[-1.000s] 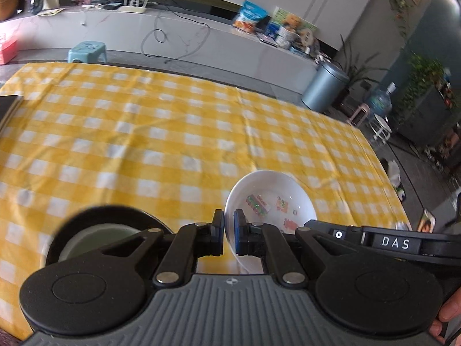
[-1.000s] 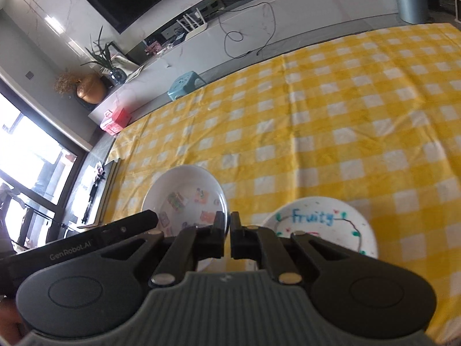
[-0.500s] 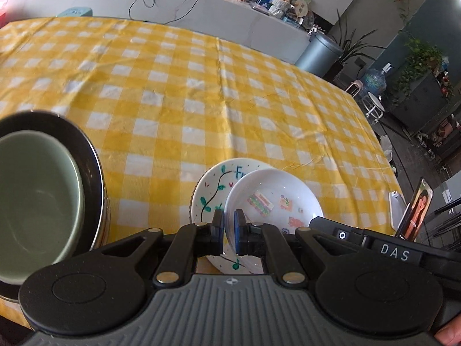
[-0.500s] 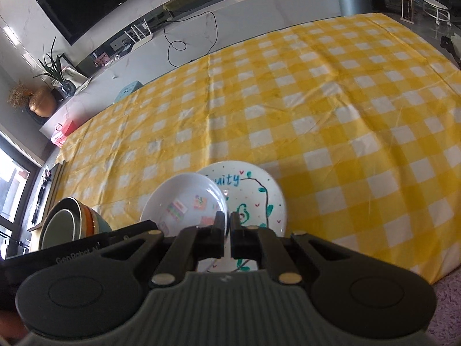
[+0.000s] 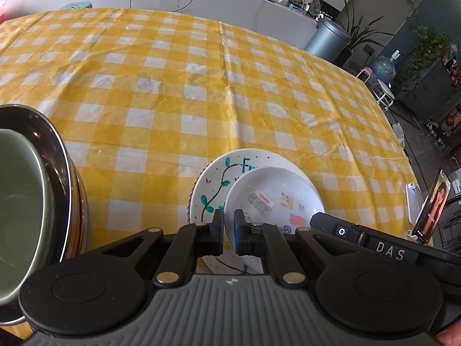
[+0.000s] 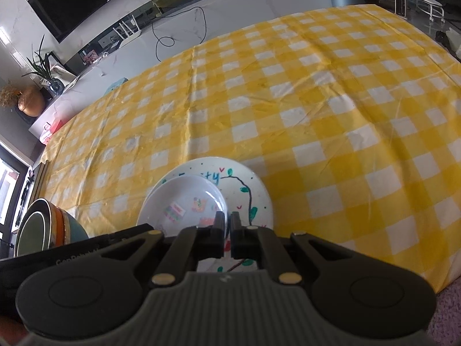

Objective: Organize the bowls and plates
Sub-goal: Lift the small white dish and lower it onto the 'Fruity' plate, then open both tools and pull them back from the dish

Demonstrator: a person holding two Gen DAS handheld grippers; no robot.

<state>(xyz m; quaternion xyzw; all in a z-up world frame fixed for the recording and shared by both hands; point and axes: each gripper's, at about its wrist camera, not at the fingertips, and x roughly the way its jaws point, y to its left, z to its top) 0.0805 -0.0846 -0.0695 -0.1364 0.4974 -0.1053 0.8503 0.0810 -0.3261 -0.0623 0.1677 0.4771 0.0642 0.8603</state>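
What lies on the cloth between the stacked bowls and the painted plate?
Nothing: between the stacked bowls and the painted plate only bare checked cloth shows, in both wrist views.

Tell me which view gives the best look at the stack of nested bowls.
The right wrist view: the stack of nested bowls appears whole from the side, with green, orange and teal bowls and dark rims distinguishable. The left wrist view crops the stack at the frame edge, showing mostly the green interior and dark rim.
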